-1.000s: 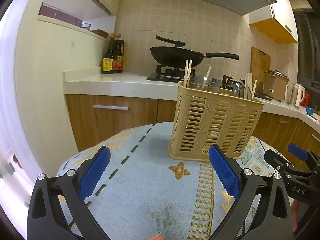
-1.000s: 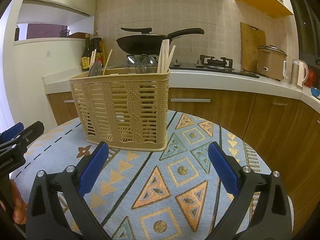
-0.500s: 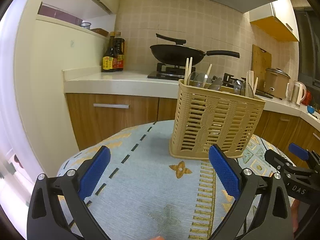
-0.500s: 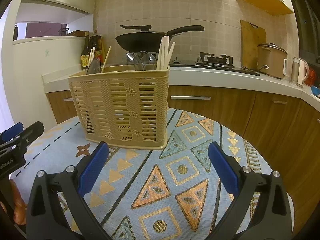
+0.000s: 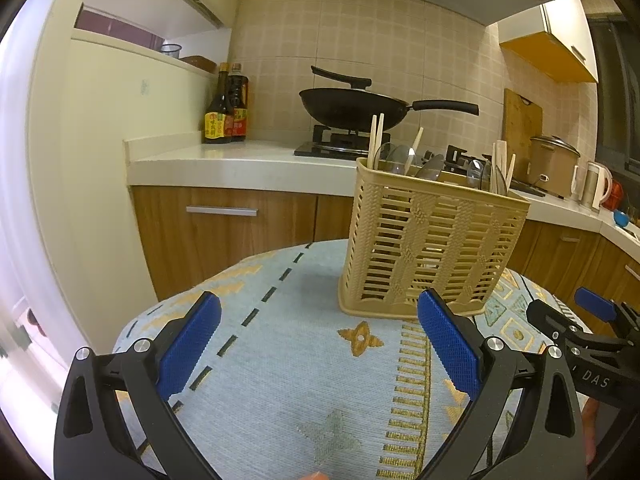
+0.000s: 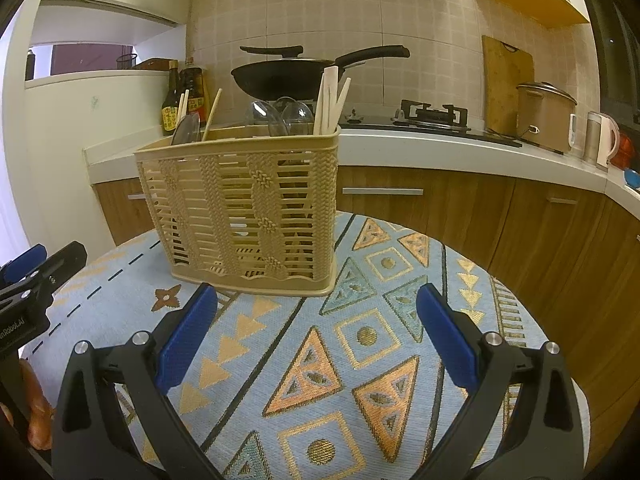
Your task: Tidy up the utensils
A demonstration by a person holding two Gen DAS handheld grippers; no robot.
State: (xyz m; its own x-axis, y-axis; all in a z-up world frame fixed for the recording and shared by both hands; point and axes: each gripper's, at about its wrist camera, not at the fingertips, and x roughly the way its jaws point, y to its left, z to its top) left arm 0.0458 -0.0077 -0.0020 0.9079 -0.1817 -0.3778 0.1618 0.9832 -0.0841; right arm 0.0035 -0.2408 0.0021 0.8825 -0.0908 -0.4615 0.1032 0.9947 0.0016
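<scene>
We've got both the left claw (image 5: 318, 344) and right claw (image 6: 316, 336) spread wide, empty, near the utensil basket (image 6: 244, 208) of chopsticks (image 6: 330, 98).

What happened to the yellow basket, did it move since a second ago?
No. The basket sits just as close to the brown flower woven in the tablecloth as before. Only the camera shifted a little.

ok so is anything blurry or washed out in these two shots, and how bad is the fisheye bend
Left wrist view: sharp; far-left edge blown out white, countertop bows. Right wrist view: sharp too, warm dim light, glare on the clear spoons in the utensil basket; cabinets curve strongly at the right.
</scene>
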